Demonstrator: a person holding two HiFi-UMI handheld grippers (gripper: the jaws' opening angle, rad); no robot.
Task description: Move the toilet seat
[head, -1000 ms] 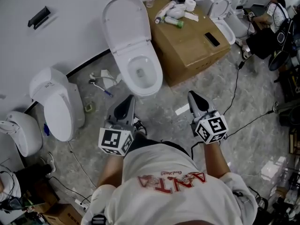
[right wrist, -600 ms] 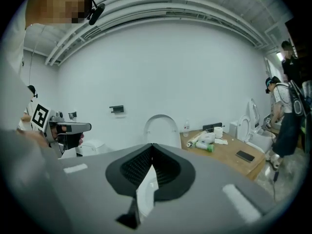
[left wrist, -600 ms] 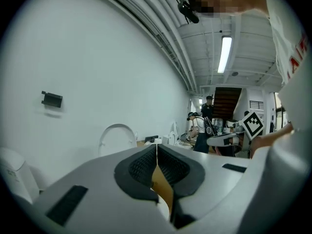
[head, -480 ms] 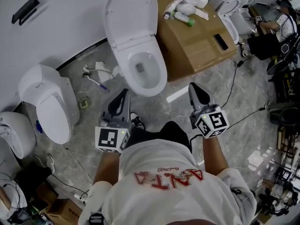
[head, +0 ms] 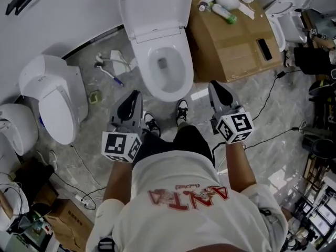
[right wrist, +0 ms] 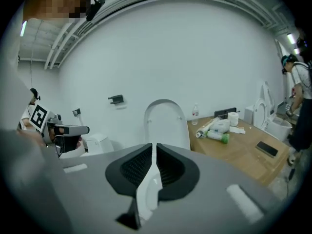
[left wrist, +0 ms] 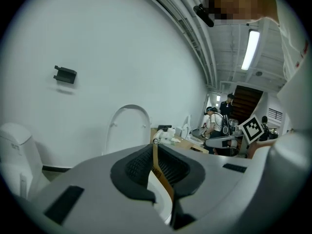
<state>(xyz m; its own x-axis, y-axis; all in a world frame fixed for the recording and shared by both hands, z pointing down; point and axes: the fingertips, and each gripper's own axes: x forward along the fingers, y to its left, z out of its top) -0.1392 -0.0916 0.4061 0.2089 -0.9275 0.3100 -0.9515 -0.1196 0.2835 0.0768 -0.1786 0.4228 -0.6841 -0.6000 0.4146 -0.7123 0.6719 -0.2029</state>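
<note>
**Head view.** Both grippers are held out in front of the torso, pointed toward the toilet bowl (head: pixel 167 70). L gripper (head: pixel 135 94) is noted at the left of the bowl's front, R gripper (head: pixel 214 84) at the right; neither is touching the bowl. The toilet seat (head: pixel 155 7) is found raised, upright at the back of the bowl against the wall. A cardboard box (head: pixel 236 41) is set just beside the toilet on the right, w/ bottles (head: pixel 224 12) and a phone (head: pixel 264 49) on top. A second toilet (head: pixel 55 96), lid down, is seen well apart at left. Shoes (head: pixel 181 111) are noted just in front of the bowl.

**Left gripper view.** L gripper jaws are seen together, pads meeting, nothing clamped. The toilet seat (left wrist: pixel 127 128) is seen beyond the tips, upright against the white wall, apart from the gripper. A black bracket (left wrist: pixel 65 74) is fixed on the wall.

**Right gripper view.** R gripper jaws are together, only a thin slit left, nothing in it. The toilet seat (right wrist: pixel 165 118) is seen straight ahead past the tips, not touched. The cardboard box is at right.
</note>
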